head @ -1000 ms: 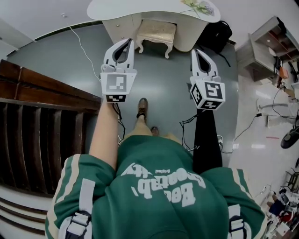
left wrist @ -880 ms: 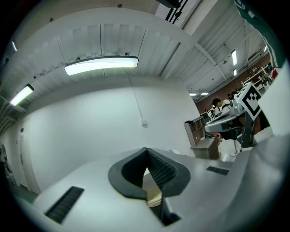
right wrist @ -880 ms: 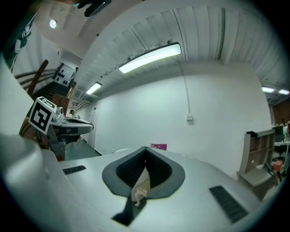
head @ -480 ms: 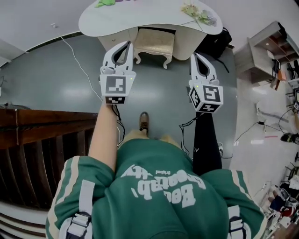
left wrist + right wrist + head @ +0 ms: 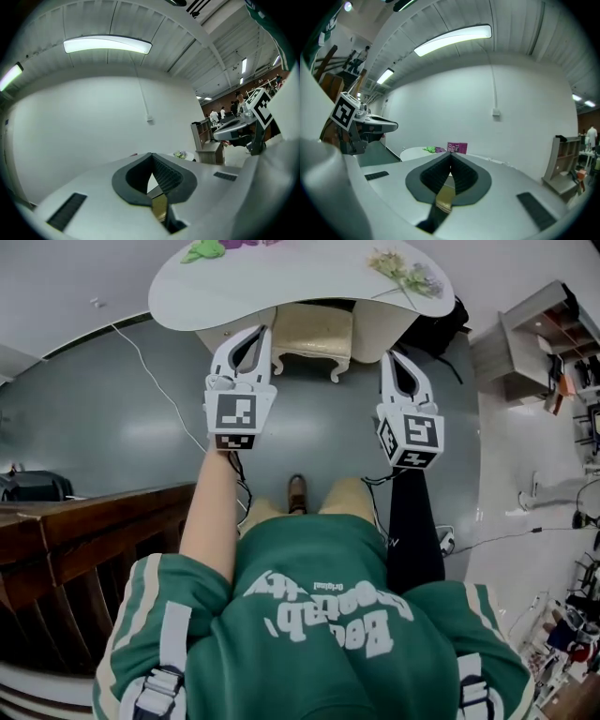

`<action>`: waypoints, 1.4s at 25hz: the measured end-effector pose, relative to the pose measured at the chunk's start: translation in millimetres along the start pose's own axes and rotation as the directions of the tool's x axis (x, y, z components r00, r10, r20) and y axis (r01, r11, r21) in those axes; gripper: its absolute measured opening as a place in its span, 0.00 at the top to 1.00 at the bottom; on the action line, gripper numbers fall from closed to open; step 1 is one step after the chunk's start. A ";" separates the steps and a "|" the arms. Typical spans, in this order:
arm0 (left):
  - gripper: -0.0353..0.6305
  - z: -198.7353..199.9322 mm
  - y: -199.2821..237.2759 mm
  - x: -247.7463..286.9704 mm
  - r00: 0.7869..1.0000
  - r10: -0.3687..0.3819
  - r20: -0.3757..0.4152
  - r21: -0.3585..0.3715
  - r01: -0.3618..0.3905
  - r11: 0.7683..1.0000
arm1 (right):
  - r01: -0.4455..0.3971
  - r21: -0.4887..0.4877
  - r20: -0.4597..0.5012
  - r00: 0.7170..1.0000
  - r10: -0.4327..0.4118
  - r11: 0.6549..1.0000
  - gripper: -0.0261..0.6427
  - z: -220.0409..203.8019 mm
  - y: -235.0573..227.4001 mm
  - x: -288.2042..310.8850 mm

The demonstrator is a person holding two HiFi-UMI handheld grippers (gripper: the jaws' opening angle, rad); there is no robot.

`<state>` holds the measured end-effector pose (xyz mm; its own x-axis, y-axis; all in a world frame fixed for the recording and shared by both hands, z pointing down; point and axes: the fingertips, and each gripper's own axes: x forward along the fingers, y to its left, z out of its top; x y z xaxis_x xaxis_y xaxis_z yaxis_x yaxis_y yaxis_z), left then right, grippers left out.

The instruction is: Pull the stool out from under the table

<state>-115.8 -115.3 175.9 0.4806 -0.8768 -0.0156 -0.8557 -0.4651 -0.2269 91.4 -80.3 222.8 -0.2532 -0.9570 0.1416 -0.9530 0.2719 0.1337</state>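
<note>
**Closer approach than a second ago**

Both hand-held tools have advanced: the white oval-topped table (image 5: 281, 277) now lies nearer. The left gripper (image 5: 263, 331) and right gripper (image 5: 387, 355) each have their jaws pressed together, with nothing between them. The cream cushioned stool with carved legs (image 5: 314, 329) stands tucked under the table, between and just beyond the two tips.

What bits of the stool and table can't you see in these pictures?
Stool: head view, back half hidden under the table.
Table: head view, far edge cut off by the picture's top.
Pink book: right gripper view, print too small to read.
</note>
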 end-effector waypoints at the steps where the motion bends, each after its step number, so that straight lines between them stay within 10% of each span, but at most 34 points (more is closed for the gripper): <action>1: 0.92 -2.4 2.3 4.1 1.000 -0.006 -0.004 -0.003 0.006 1.000 | 0.001 -0.005 -0.005 1.000 -0.001 1.000 0.95 0.1 -0.2 4.4; 22: 0.92 -55.0 8.9 135.2 0.993 -0.008 -0.115 -0.007 0.007 1.000 | -0.095 -0.005 -0.039 0.995 0.095 0.995 0.95 -26.6 -65.2 139.3; 35: 0.92 -142.6 1.6 206.2 0.974 0.015 -0.225 -0.035 -0.024 0.999 | -0.180 0.062 -0.133 0.973 0.187 0.982 0.84 -117.9 -98.4 217.6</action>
<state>-45.3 -314.3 311.1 0.4121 -0.8889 0.2003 -0.8732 -0.4480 -0.1918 149.6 -303.4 356.1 -0.4021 -0.8673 0.2936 -0.9005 0.4326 0.0446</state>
